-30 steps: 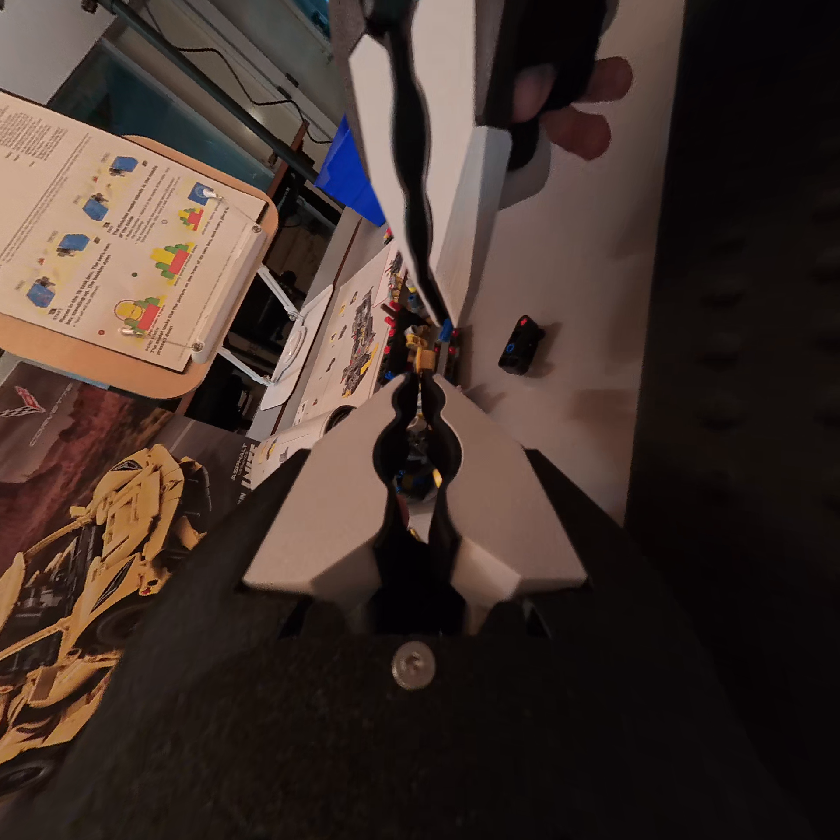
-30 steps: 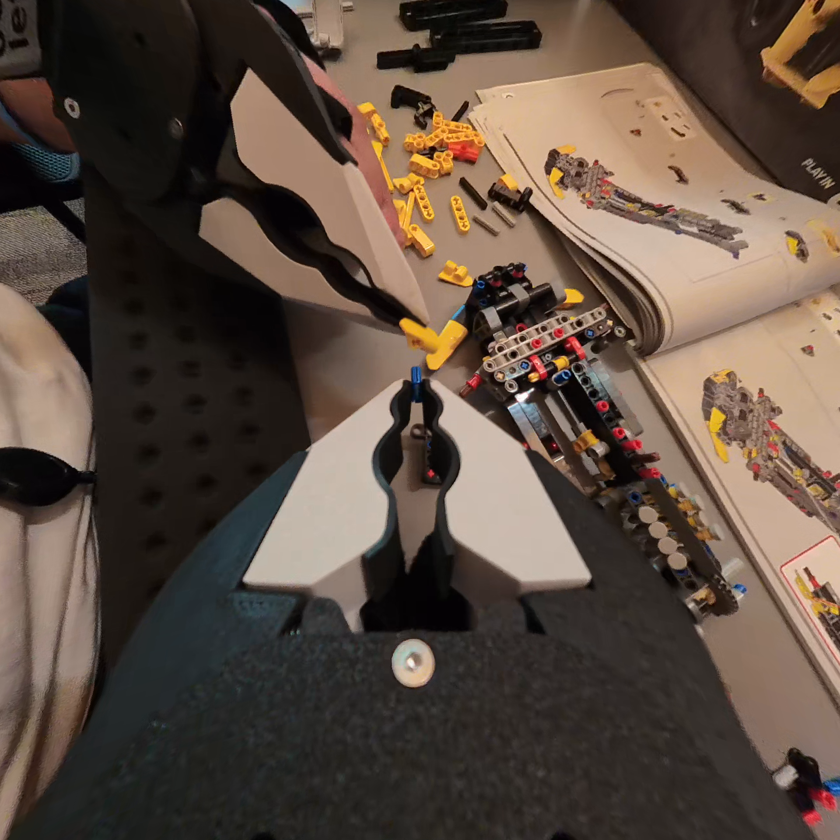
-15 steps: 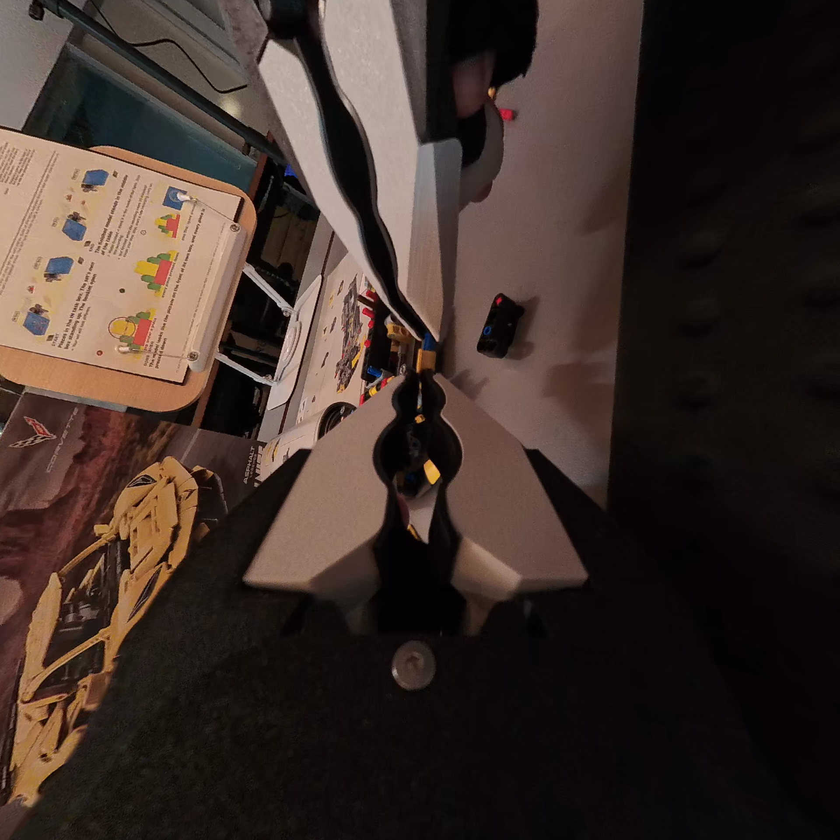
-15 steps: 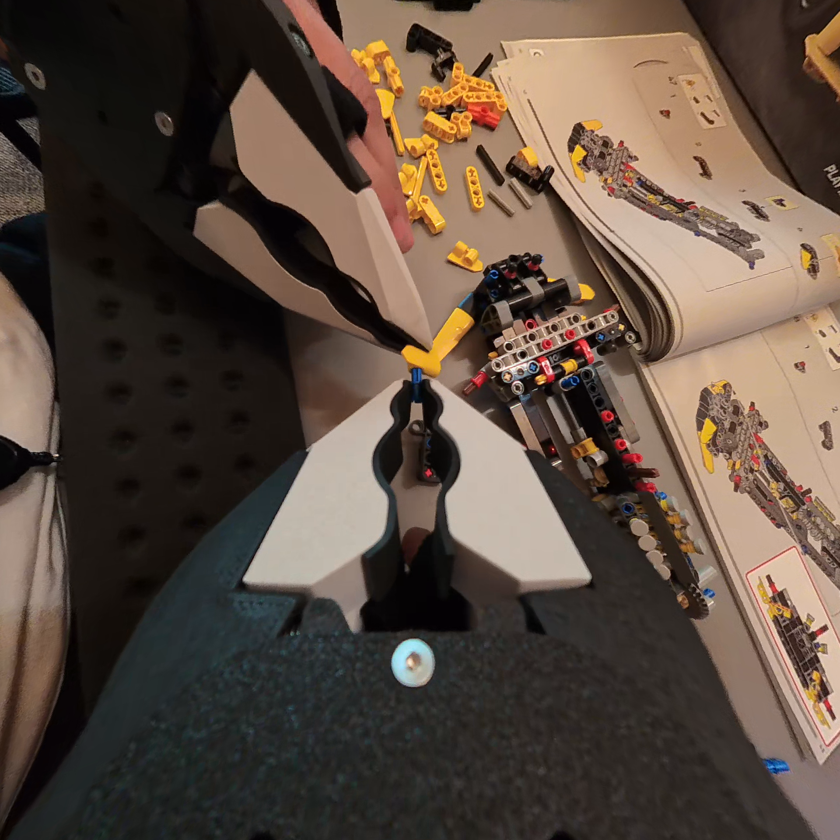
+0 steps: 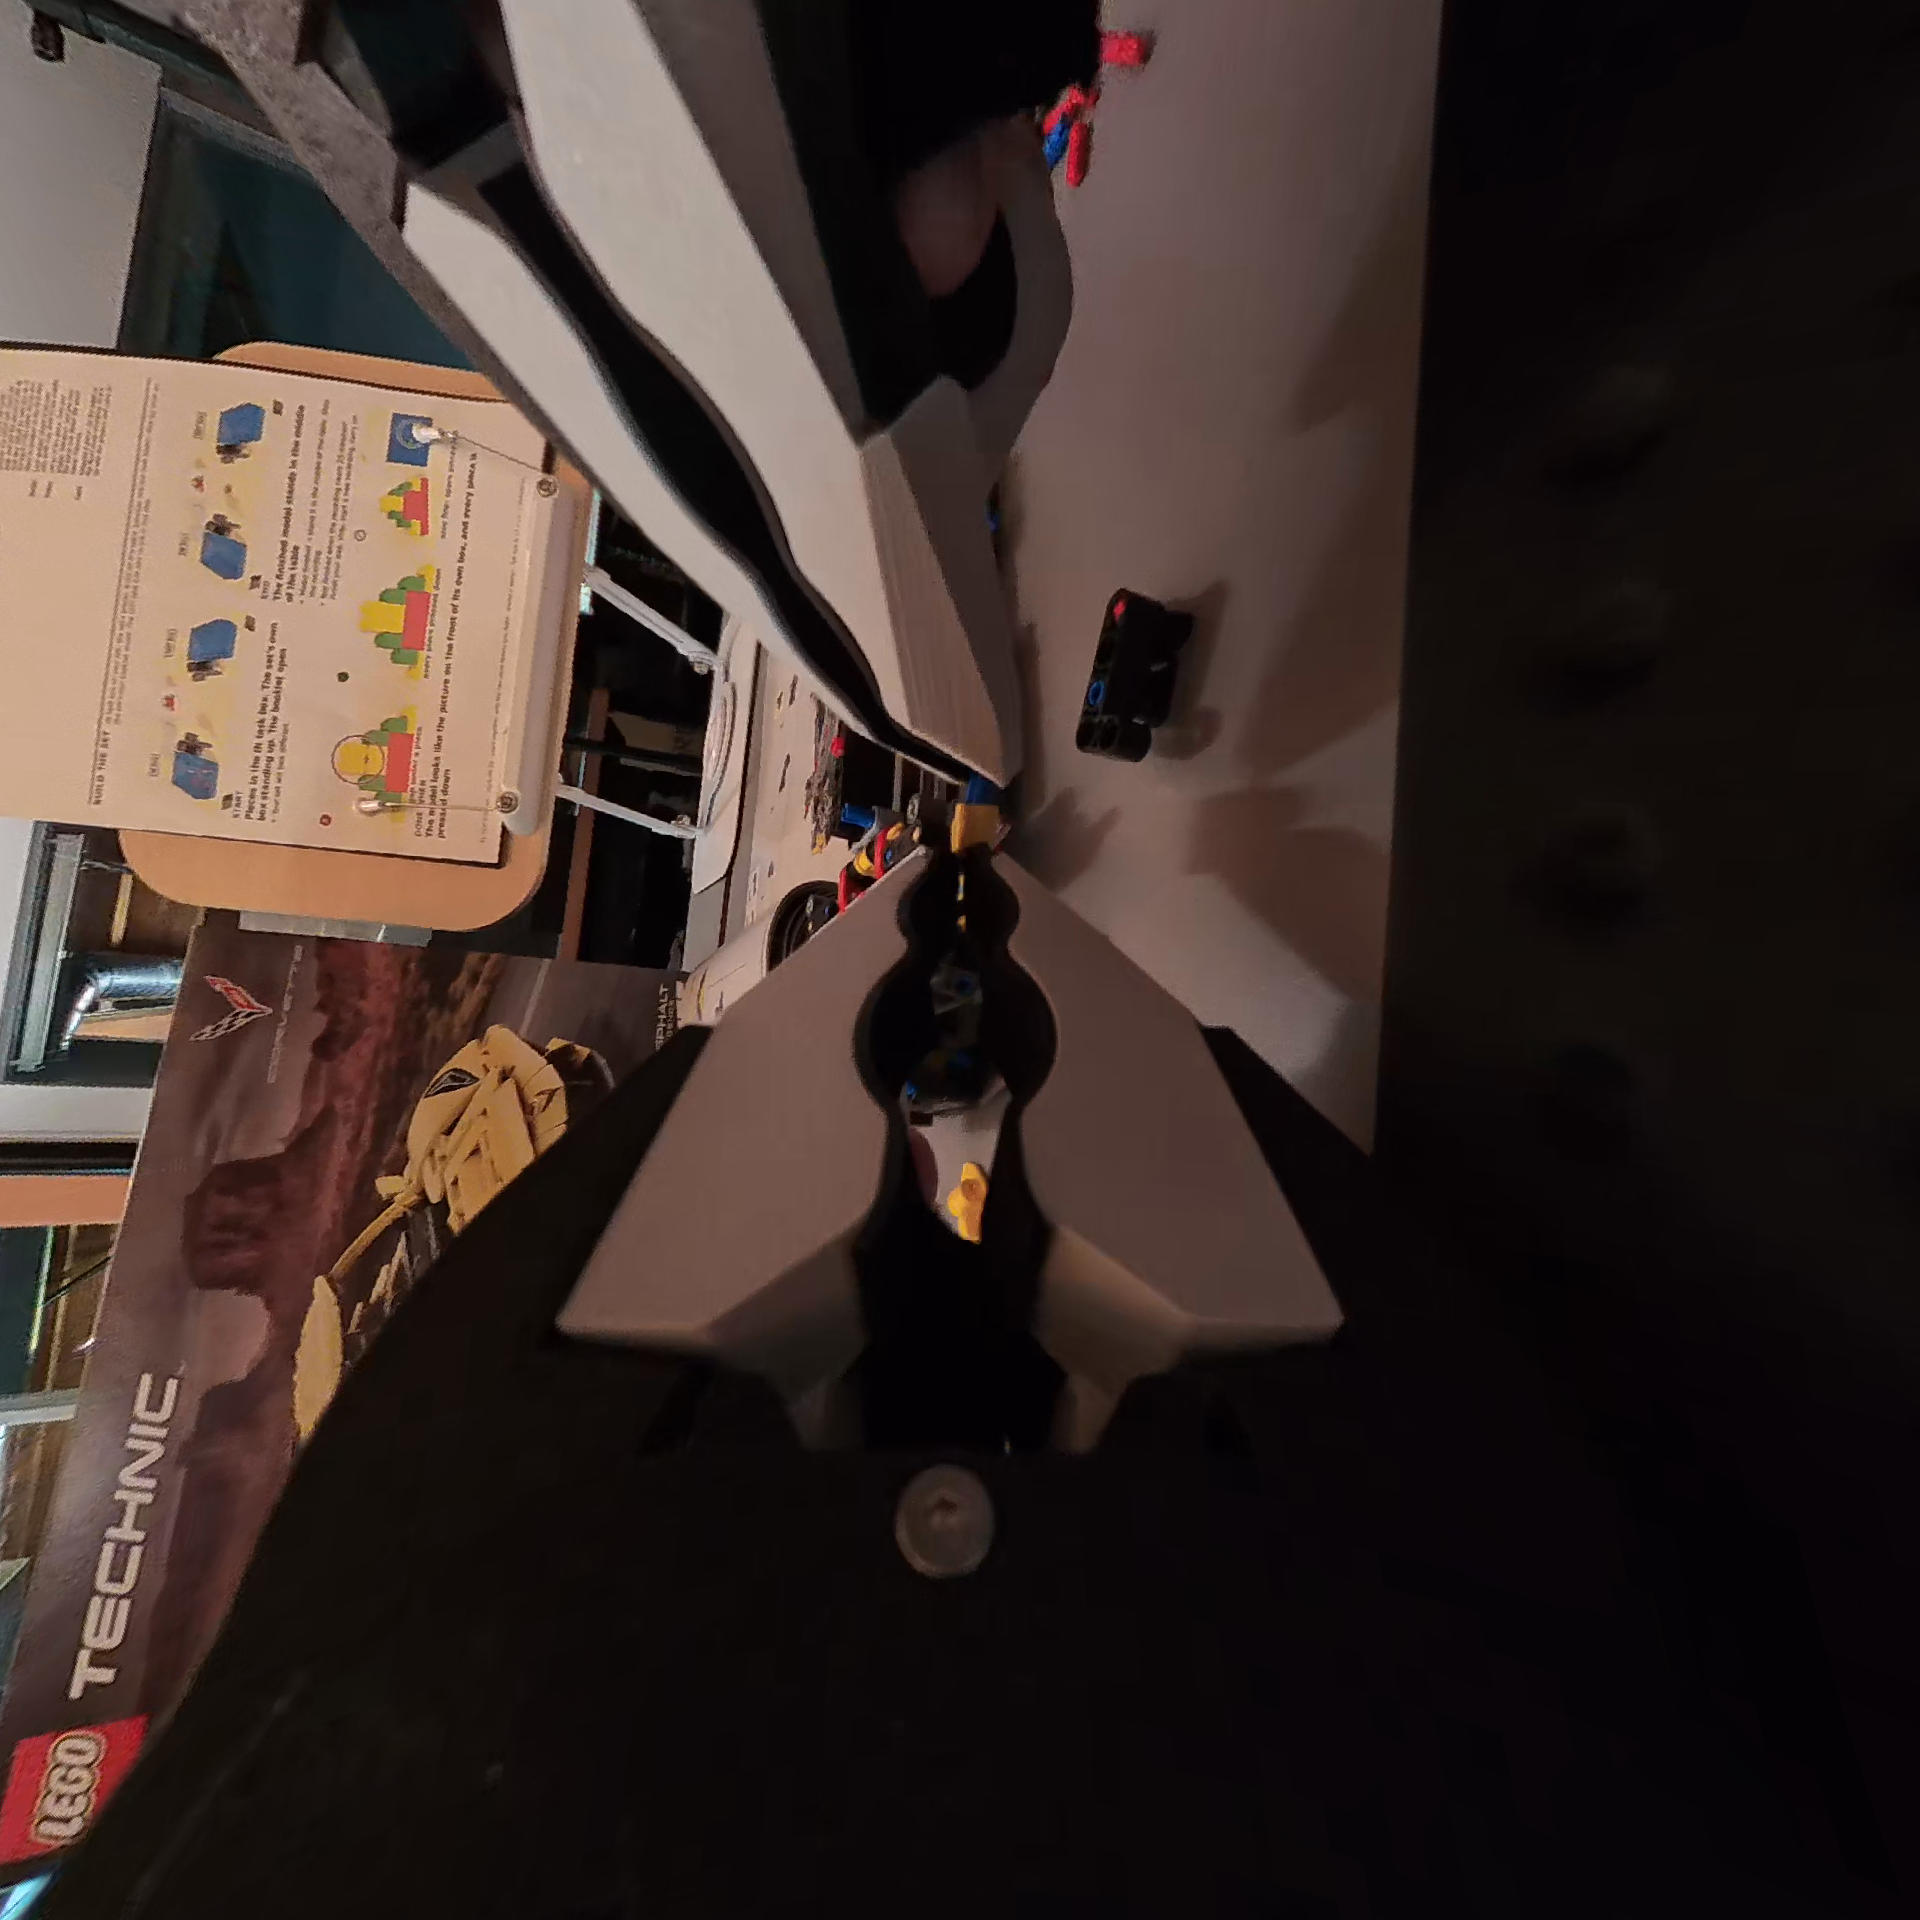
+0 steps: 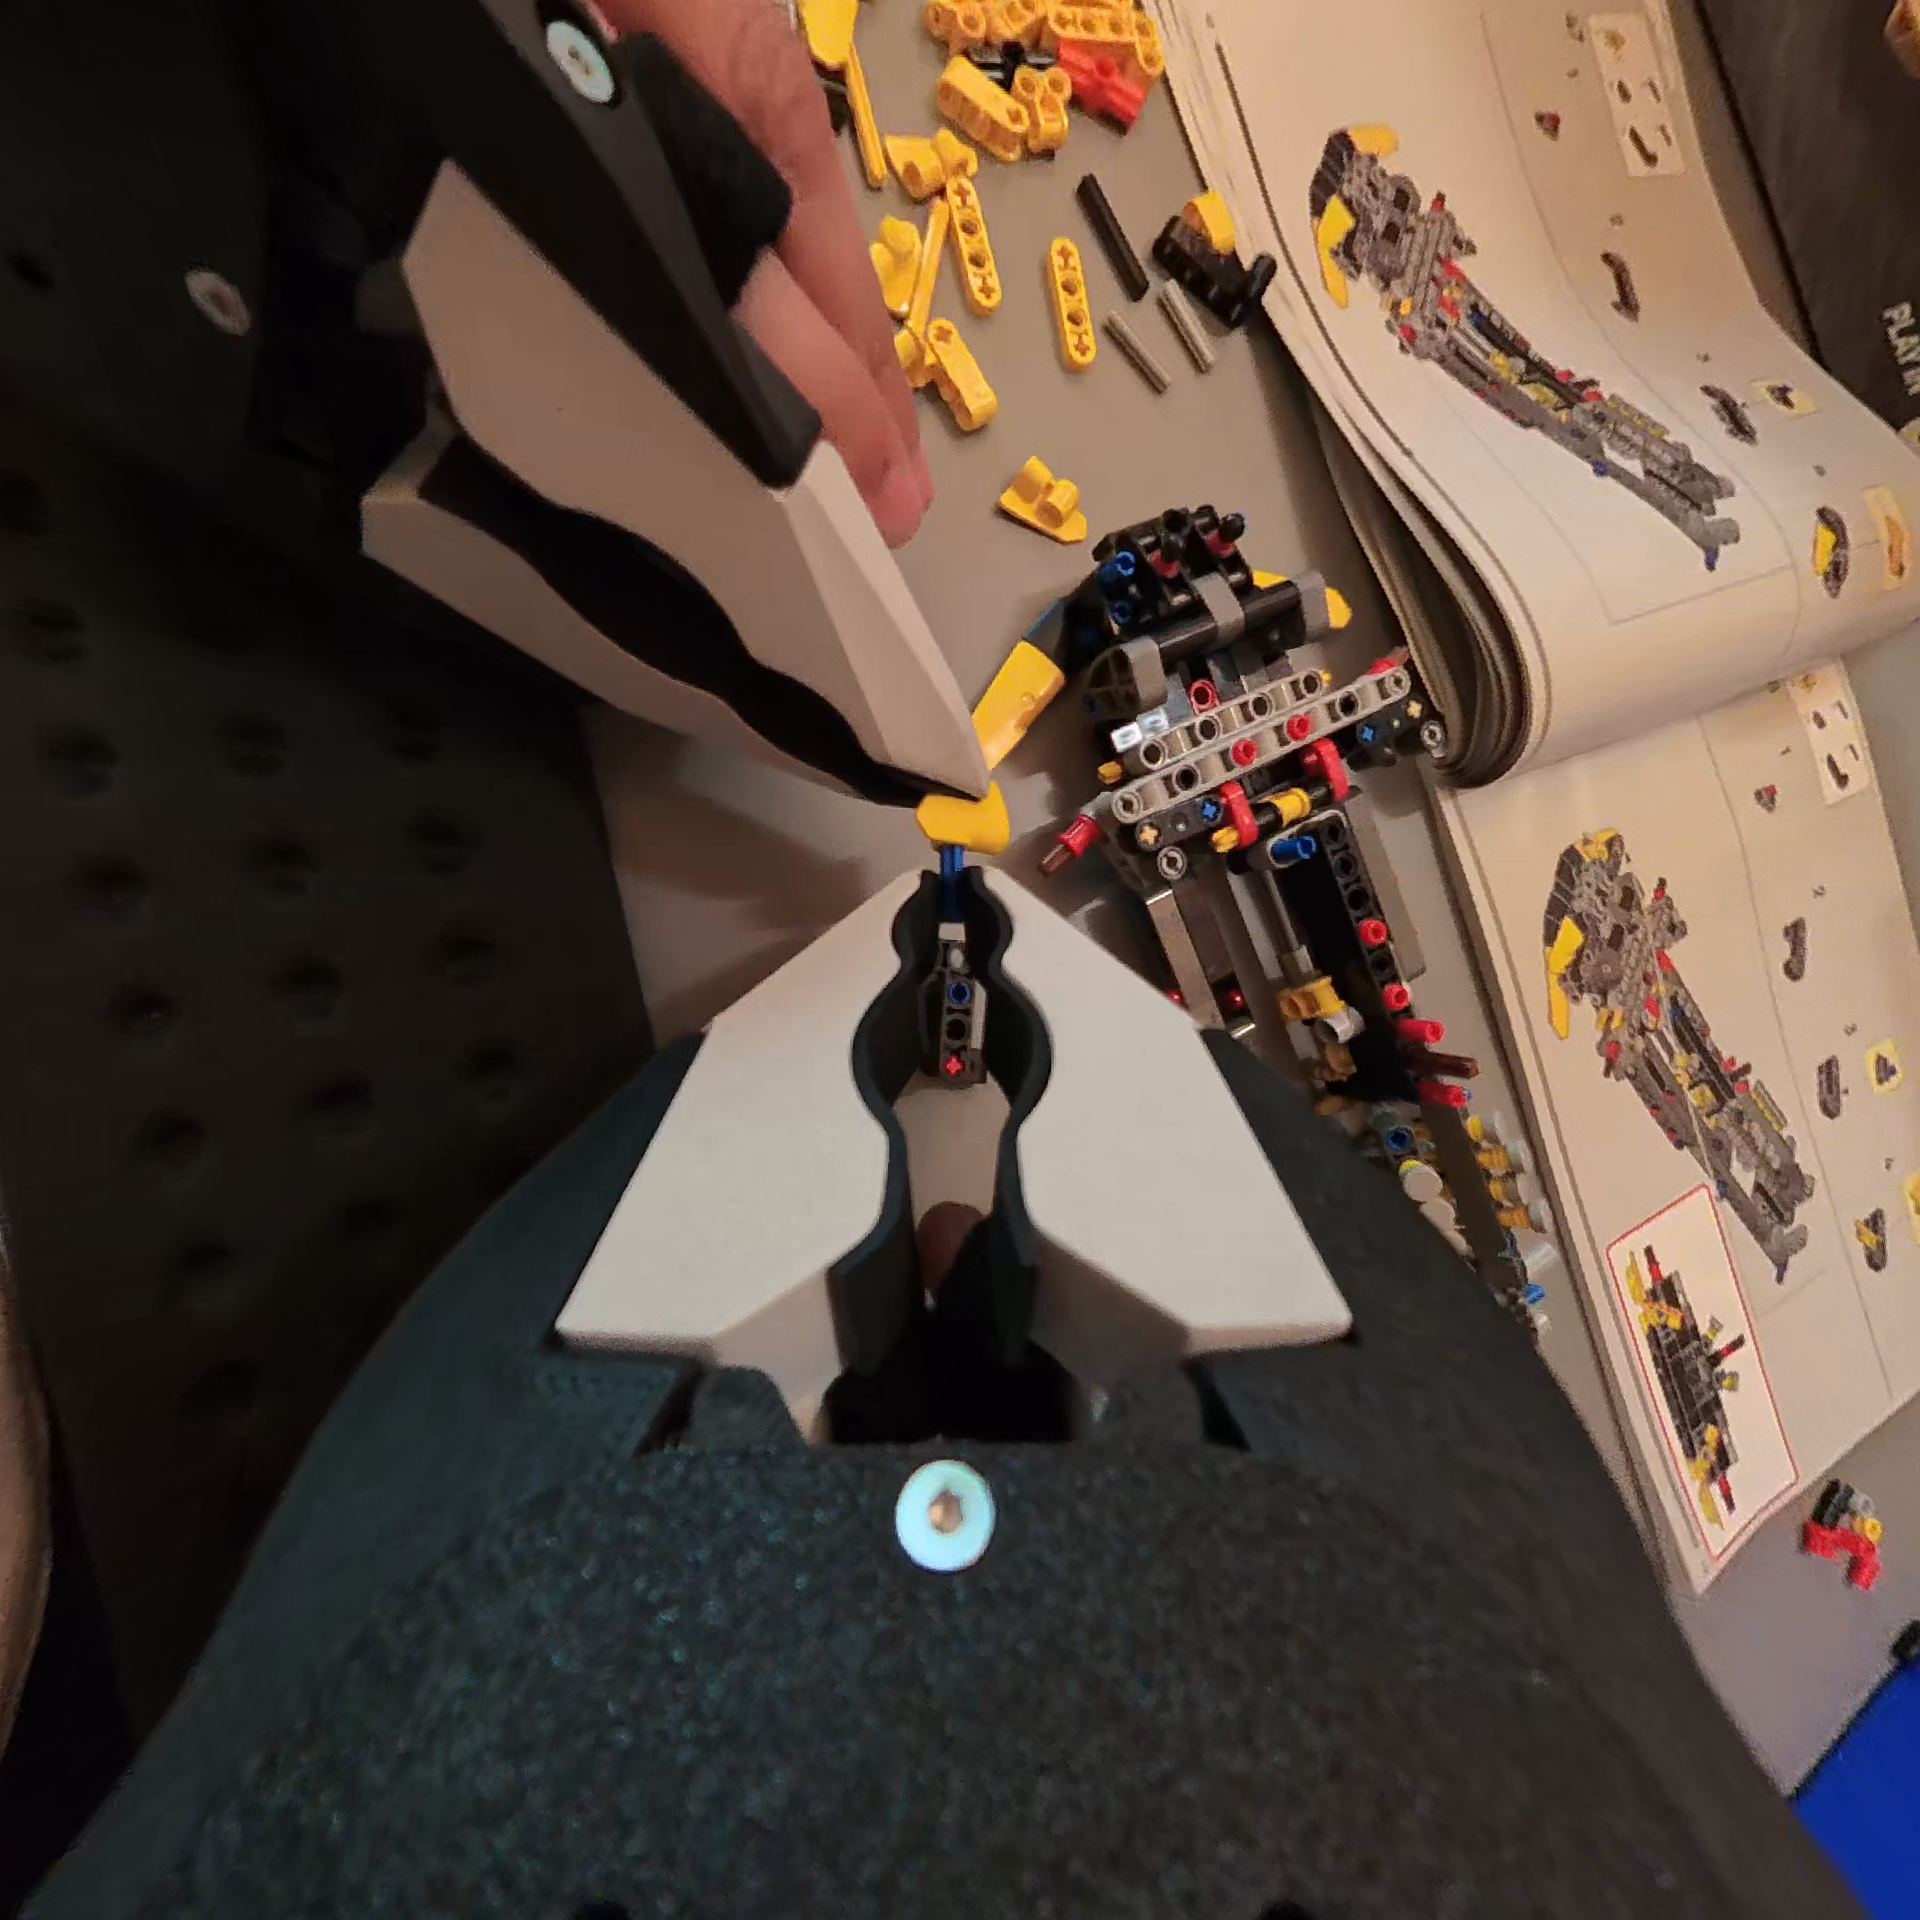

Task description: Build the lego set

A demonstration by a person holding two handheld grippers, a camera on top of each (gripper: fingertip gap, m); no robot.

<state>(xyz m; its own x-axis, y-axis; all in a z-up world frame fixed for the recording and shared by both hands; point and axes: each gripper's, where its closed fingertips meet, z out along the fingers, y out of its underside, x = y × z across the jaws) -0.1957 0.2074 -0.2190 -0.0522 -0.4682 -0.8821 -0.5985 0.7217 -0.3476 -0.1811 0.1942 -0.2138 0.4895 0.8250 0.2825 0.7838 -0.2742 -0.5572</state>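
The right gripper pinches a blue pin; its tip meets a yellow piece nipped by the left gripper. Just right, the model lies on the grey table, then the booklet. Beyond stand the box and clipboard.

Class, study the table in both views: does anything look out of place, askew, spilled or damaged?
Nothing looks damaged. Loose yellow pieces lie scattered on the table, as expected mid-build. The half-built model rests beside the open booklet. One small black piece lies alone, away from the rest.
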